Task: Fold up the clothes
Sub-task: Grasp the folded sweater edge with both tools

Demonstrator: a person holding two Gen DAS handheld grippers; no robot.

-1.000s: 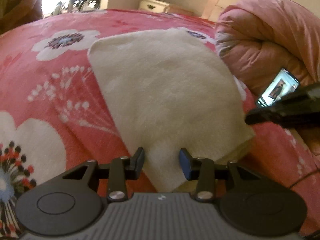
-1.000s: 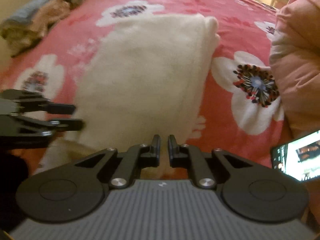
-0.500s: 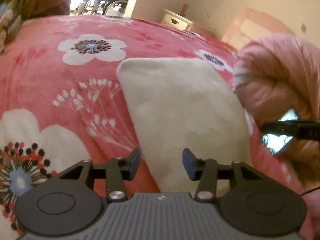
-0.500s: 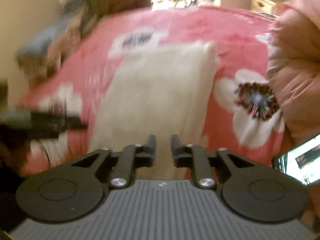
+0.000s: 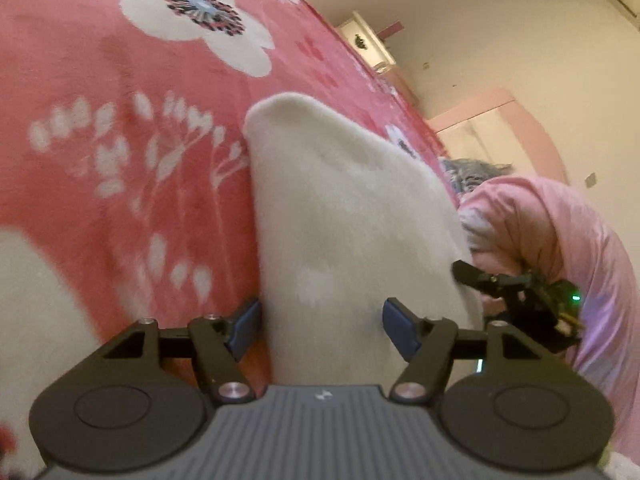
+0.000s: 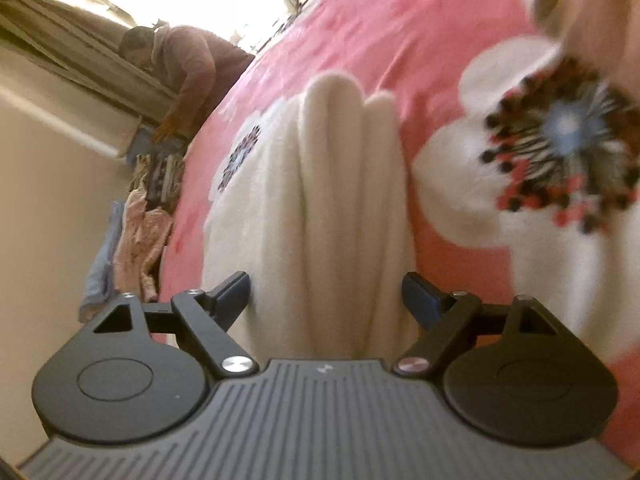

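Cream garment (image 5: 352,240) is seen at centre frame, folded into layers on the pink floral blanket (image 5: 100,128), with the left gripper (image 5: 320,322) and right gripper (image 6: 326,294) spread wide at its near edge, holding nothing. A further fold or a lift away is equally plausible, so only a grasp of that edge can be judged. Stacked folds are shown only in the right view, beside a person (image 6: 188,68) and a clothes pile (image 6: 148,208) at the upper left; the right gripper's tip at the cloth's right edge is shown only in the left view.

A pink flowered bed cover (image 5: 120,80) carries a folded cream garment (image 5: 344,216) (thick, fleecy) and a rolled pink quilt (image 5: 560,232).
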